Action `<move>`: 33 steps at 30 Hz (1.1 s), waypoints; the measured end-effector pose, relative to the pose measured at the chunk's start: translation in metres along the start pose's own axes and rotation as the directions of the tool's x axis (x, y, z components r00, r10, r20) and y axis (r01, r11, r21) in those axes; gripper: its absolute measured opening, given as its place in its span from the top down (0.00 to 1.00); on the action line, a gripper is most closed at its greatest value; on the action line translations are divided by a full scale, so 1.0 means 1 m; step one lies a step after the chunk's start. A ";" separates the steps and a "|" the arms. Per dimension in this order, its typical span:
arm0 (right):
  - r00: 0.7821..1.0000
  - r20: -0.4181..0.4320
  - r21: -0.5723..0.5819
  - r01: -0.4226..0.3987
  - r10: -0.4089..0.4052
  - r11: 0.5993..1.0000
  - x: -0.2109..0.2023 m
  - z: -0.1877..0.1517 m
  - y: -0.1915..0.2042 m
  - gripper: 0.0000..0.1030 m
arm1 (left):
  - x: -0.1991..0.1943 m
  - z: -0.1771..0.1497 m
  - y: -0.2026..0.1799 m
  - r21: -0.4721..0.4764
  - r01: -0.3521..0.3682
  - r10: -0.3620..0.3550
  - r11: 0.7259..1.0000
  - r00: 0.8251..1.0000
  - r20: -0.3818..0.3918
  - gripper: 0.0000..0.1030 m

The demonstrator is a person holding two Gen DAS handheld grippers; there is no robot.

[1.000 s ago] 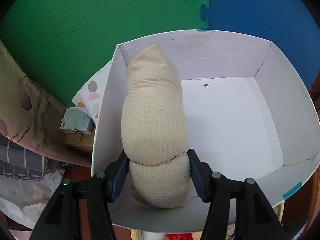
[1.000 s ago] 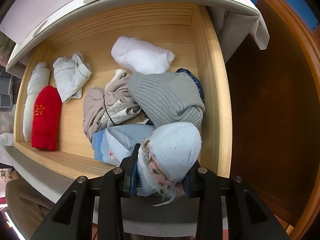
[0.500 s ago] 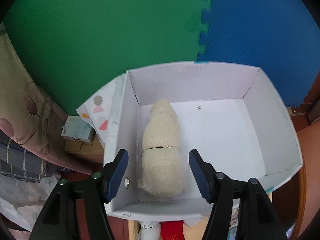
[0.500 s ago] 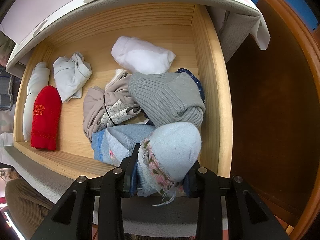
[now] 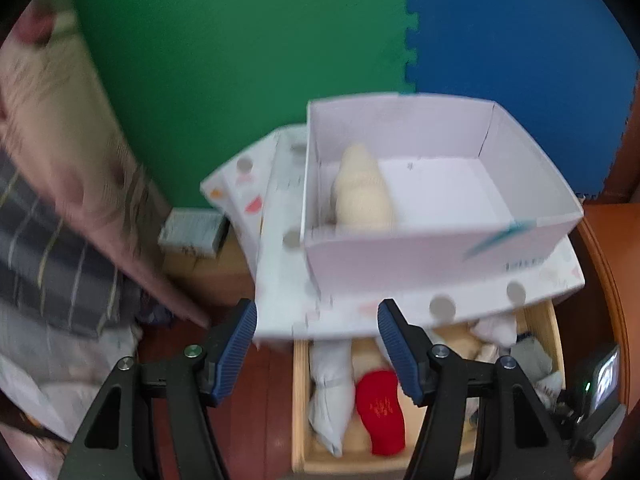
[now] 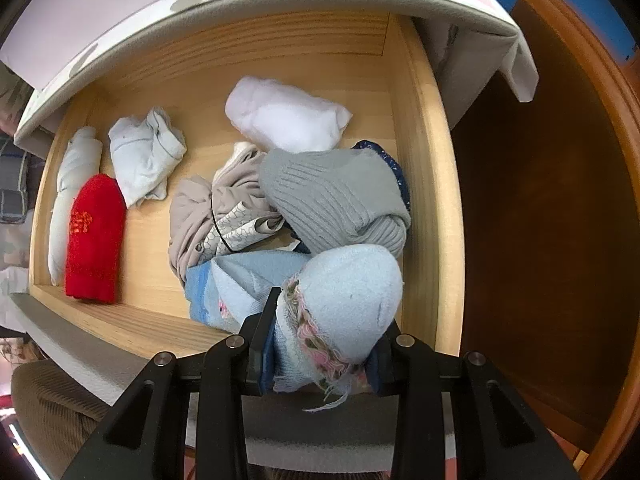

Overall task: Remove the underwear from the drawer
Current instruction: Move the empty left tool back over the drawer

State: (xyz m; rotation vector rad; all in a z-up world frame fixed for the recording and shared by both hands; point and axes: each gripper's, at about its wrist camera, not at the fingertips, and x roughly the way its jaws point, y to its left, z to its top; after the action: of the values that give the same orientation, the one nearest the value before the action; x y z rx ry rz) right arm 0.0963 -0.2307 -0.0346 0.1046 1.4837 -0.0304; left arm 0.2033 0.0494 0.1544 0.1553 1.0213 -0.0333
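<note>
My left gripper (image 5: 316,340) is open and empty, held above and in front of the white box (image 5: 432,248). A cream rolled garment (image 5: 362,192) lies inside that box at its left side. Below, the wooden drawer (image 5: 298,400) shows a red roll (image 5: 380,412) and a pale roll (image 5: 330,396). In the right wrist view my right gripper (image 6: 320,356) is shut on a light blue rolled garment (image 6: 348,300) with a pink trim, over the drawer's (image 6: 428,184) front right corner. A grey ribbed roll (image 6: 336,200), a white roll (image 6: 284,116) and a red roll (image 6: 94,240) lie in the drawer.
The box stands on a white dotted top (image 5: 280,272) over the drawer. Green (image 5: 240,40) and blue (image 5: 520,32) foam mats cover the floor behind. Patterned and striped fabric (image 5: 52,200) hangs at the left. A dark wooden surface (image 6: 540,220) lies right of the drawer.
My left gripper let go of the cream roll, opened, and drew back and up from the box, so the drawer came into its view. The right gripper has stayed still.
</note>
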 end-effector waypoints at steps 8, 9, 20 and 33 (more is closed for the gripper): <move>0.999 0.043 0.022 -0.023 0.022 0.999 -0.008 -0.001 -0.004 0.69 | 0.039 -0.090 0.000 -0.111 0.016 -0.029 0.994 0.994 -0.109 0.37; 0.999 0.045 0.021 -0.026 0.026 0.999 -0.009 -0.001 -0.006 0.69 | 0.044 -0.100 -0.002 -0.119 0.022 -0.037 0.993 0.992 -0.119 0.37; 0.998 0.044 0.014 -0.039 0.038 0.999 -0.011 0.002 -0.008 0.69 | 0.069 -0.149 -0.009 -0.130 0.031 -0.051 0.991 0.987 -0.155 0.37; 0.996 0.061 -0.029 -0.061 0.063 0.998 -0.057 0.020 -0.002 0.70 | 0.065 -0.154 0.004 -0.213 0.087 -0.107 0.973 0.991 -0.086 0.37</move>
State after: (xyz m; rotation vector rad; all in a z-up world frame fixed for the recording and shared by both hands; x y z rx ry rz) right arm 0.1114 -0.2374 0.0238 0.1266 1.4182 0.0361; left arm 0.1075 0.0786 0.0206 -0.0859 1.1220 -0.0070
